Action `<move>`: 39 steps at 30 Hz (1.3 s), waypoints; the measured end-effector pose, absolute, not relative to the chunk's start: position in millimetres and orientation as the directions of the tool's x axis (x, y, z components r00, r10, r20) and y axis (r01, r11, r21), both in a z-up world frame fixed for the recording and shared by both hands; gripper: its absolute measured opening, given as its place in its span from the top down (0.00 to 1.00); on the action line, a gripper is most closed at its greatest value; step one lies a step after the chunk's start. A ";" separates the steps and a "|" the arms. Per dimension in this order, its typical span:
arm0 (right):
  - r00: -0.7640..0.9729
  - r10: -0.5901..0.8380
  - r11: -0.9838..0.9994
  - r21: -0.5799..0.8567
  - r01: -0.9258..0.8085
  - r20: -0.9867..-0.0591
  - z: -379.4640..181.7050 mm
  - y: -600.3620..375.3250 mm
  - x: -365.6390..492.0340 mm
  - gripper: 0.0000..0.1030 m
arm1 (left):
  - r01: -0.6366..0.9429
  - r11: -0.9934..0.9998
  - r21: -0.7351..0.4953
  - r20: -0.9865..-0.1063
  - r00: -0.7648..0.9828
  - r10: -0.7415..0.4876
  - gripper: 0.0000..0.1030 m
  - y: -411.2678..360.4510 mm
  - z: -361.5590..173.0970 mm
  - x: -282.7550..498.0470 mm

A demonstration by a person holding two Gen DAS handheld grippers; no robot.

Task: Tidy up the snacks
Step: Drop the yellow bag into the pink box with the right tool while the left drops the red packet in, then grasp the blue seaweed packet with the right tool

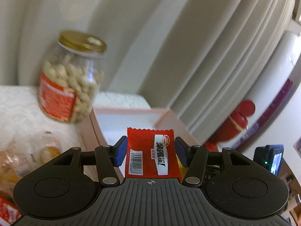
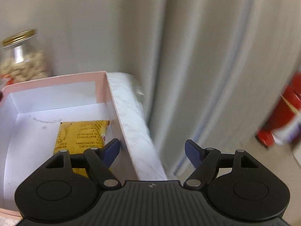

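A red snack packet (image 1: 148, 150) with a barcode stands upright between the blue pads of my left gripper (image 1: 150, 150), over the open pink box (image 1: 131, 111). The jaws stand spread, and the pads sit beside the packet's edges without squeezing it. In the right wrist view my right gripper (image 2: 152, 150) is open with nothing between its fingers, above the right wall of the pink box (image 2: 56, 79). A yellow snack packet (image 2: 80, 137) lies flat on the box's white floor, partly hidden under the left finger.
A glass jar of peanuts (image 1: 71, 79) with a gold lid stands left of the box on the lace cloth; the jar (image 2: 22, 62) also shows in the right wrist view. Bagged pastries (image 1: 28, 160) lie at the near left. Curtains hang behind. A red container (image 1: 237, 124) stands right.
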State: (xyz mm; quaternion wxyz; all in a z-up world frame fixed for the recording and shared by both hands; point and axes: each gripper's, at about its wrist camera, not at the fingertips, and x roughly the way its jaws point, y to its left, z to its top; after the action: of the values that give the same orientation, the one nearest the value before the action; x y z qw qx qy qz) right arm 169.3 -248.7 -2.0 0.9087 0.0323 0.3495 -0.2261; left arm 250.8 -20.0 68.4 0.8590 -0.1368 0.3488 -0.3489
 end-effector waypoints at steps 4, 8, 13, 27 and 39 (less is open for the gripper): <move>0.653 -0.312 0.888 0.034 0.459 -0.690 -11.6 -251.2 154.3 0.29 | 0.546 0.795 -0.265 -0.574 0.574 -0.585 0.42 -53.0 73.1 238.3; 0.706 -0.250 0.921 0.063 0.385 -0.663 1.8 -234.9 137.5 0.28 | 0.567 0.796 -0.213 -0.670 0.508 -0.541 0.41 -73.5 71.9 235.4; 0.772 -0.274 0.948 -0.028 0.316 -0.574 31.4 -209.2 111.5 0.22 | 0.554 0.798 -0.236 -0.697 0.476 -0.537 0.49 -75.7 71.5 230.4; 0.787 0.037 0.985 0.155 0.075 -0.615 46.1 -187.2 86.9 0.18 | 0.391 0.870 -0.299 -0.537 0.685 -0.492 0.48 38.6 98.3 164.6; 0.706 0.209 0.978 0.141 -0.154 -0.677 24.5 -87.8 87.3 0.18 | 0.196 0.973 -0.119 -0.581 0.781 -0.229 0.49 120.2 66.3 122.1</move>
State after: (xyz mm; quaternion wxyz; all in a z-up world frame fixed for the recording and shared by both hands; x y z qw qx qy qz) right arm 87.3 -87.8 24.5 0.9228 0.0370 0.3708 0.0982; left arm 122.1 120.2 66.3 0.9433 -0.0262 0.3111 -0.1125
